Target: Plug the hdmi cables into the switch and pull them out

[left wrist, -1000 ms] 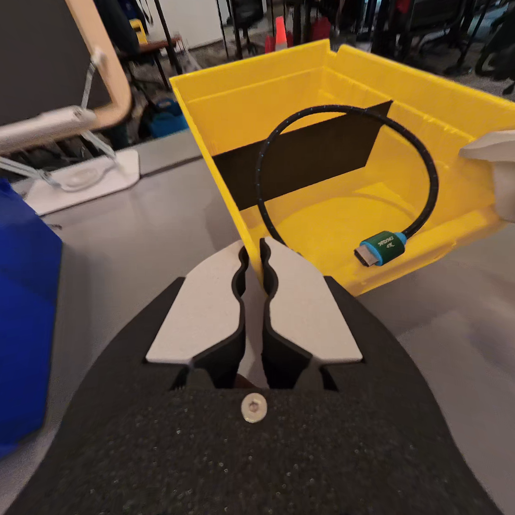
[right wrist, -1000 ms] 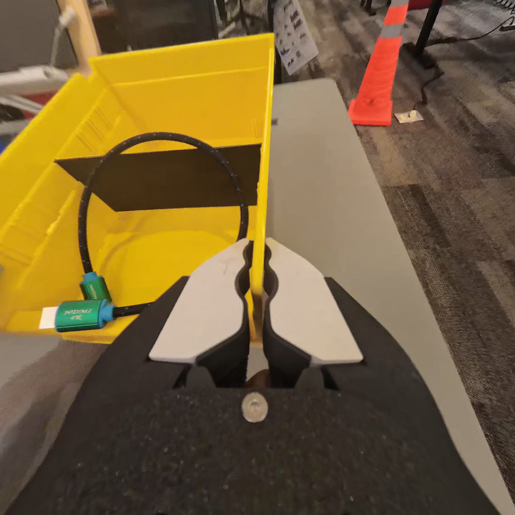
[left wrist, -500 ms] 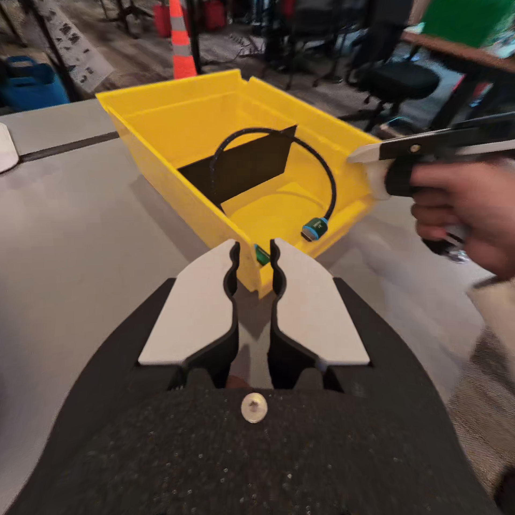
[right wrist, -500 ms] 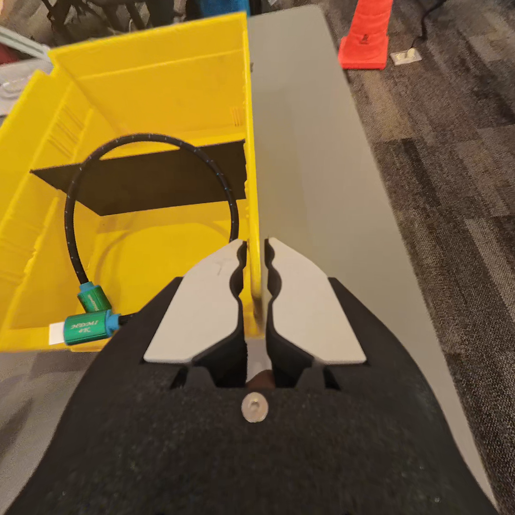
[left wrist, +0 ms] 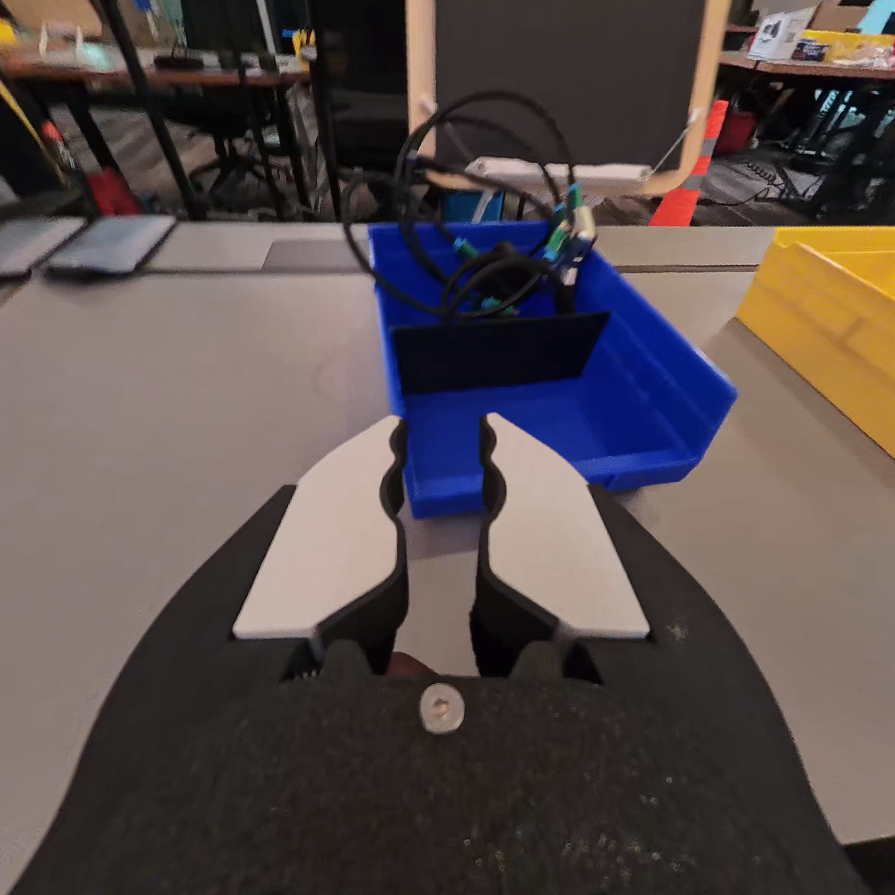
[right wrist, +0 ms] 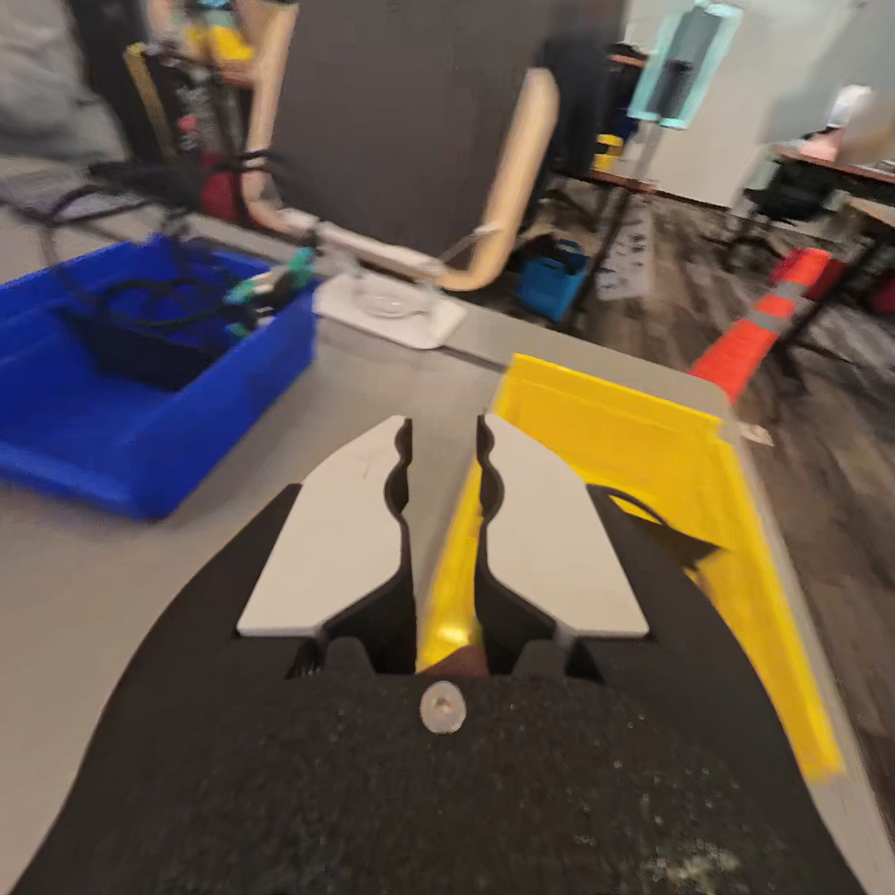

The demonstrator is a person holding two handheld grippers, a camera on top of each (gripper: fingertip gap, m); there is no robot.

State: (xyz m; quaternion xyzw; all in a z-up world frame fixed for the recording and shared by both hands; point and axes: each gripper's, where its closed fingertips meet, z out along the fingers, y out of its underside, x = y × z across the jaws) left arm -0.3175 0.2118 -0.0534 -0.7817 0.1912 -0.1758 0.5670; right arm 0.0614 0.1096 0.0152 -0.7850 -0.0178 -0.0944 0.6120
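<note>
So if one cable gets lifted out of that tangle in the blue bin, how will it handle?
The cables probably spring rather than droop: several stand in open loops above the blue bin. Since the loops cross each other, lifting one may drag its neighbours along. The plugs look like the firmest place to grip, though they're small in this view.

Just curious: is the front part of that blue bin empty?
Empty. In the blue bin, the cables all sit behind the black divider.
</note>
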